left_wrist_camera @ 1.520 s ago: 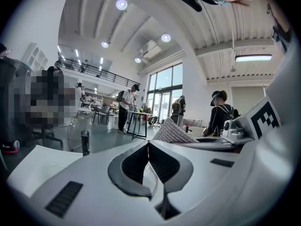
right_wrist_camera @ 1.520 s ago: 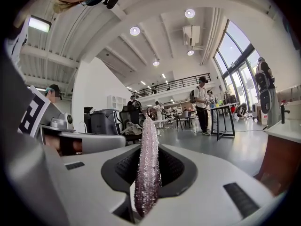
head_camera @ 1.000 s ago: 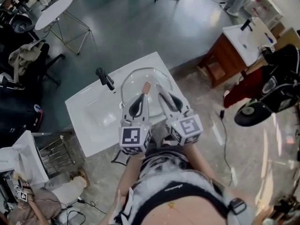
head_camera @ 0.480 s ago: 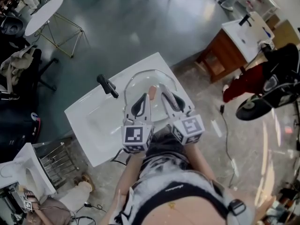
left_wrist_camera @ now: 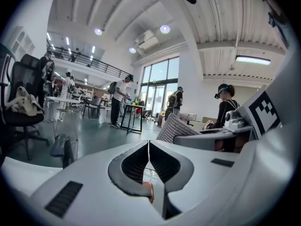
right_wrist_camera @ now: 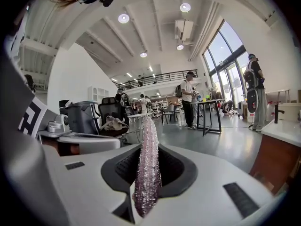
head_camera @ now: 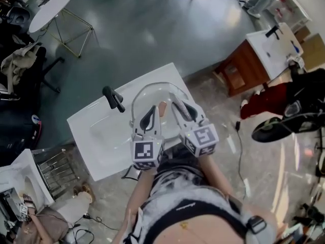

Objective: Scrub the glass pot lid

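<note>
Head view: the lid (head_camera: pixel 157 91) stood on edge over the right half of the sink (head_camera: pixel 96 136), with the tap (head_camera: pixel 112 98) just to its left. The danger, I'd say, was right there: one pane of glass hanging from a thin grip at its near rim. A hard shove from the right could have twisted it loose and dropped it into the sink. The left claw (head_camera: pixel 150 111) was pinched on that near rim. The right claw (head_camera: pixel 179 105) sat just beside it, at the lid's right face, but whether it touched the glass I couldn't tell.

Left gripper view: the bite looked shallow. Any slick on the glass and the rim would likely have slid out between the pads. The jaws were all but together, with only the lid's thin edge running up between them. A copper-coloured bit showed low in the gap, and what it was I couldn't say.

Right gripper view: the scrubber (right_wrist_camera: pixel 146 168) looked soft and floppy. If it had folded aside under pressure, bare jaw would have knocked the glass. The jaws were clamped tight on it, and the sparkly strip stood up out past the tips.
</note>
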Motion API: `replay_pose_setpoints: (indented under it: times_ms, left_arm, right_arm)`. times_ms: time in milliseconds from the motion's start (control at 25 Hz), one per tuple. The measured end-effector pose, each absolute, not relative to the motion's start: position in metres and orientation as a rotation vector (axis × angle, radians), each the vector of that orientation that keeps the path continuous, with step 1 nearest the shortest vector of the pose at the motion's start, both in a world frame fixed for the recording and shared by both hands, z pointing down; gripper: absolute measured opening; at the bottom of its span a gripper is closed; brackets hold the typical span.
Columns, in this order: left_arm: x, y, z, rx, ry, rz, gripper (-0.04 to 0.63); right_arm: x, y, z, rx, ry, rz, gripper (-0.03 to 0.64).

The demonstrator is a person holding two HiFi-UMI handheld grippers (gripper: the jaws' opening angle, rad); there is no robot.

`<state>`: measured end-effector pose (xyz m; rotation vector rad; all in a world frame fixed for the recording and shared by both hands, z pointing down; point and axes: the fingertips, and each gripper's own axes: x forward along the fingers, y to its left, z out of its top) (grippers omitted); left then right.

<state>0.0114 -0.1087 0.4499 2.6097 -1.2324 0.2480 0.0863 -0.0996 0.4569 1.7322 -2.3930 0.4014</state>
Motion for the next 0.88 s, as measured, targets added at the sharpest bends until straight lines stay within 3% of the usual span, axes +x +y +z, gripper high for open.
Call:
replay_pose_setpoints:
  times_ms: [600, 880]
  left_arm:
    - [0.037, -0.123, 0.492, 2.558, -1.250, 0.359, 0.012]
    - [0.042, -0.126, 0.518, 2.547, -1.214, 0.430, 0.054]
  right_arm:
    - [0.106, -0.116, 0.487, 1.622, -2.360, 0.415, 0.084]
    - [0.111, -0.122, 0.502, 1.631, -2.319, 0.465, 0.083]
